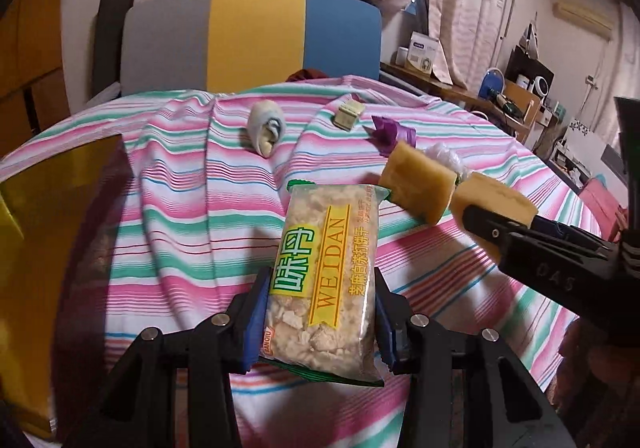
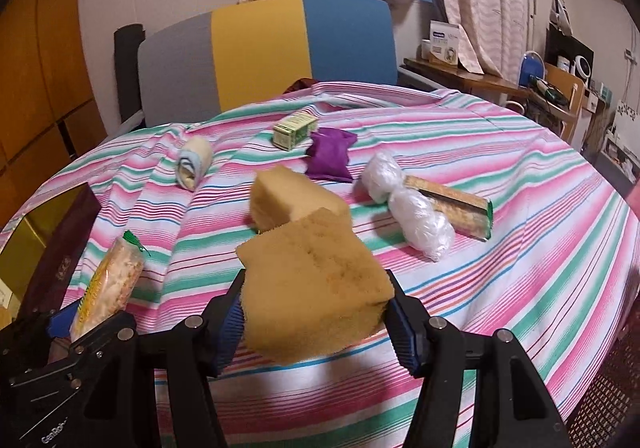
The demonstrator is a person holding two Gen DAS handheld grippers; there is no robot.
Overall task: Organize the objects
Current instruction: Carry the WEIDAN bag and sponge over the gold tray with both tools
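**Ana:** While both tools are loaded, start at the pads. What is each one gripping?

**Ben:** The left gripper (image 1: 318, 322) is clamped across a clear packet of sesame biscuits (image 1: 326, 280), blue pads pressing its long sides, the packet lifted clear of the striped sheet (image 1: 180, 208). The right gripper (image 2: 316, 322) is squeezing a yellow sponge (image 2: 316, 284), also off the sheet.

**Ana:** And just past them?

**Ben:** A second sponge (image 2: 296, 200) lies on the sheet just beyond the held one. To the right are two wads of clear plastic bag (image 2: 404, 204) beside another biscuit packet (image 2: 452, 204). Farther back sit a purple pouch (image 2: 330, 154), a small green and cream box (image 2: 294, 132) and a rolled cloth (image 2: 194, 164). A dark red box with a gold lining (image 2: 48, 240) stands open at the left edge.

**Ana:** So how far along?

**Ben:** Early, I'd judge. Two items are in the air, none visibly put away, and I cannot see inside the box. Six or so things are left scattered, and the box looks the likely destination.
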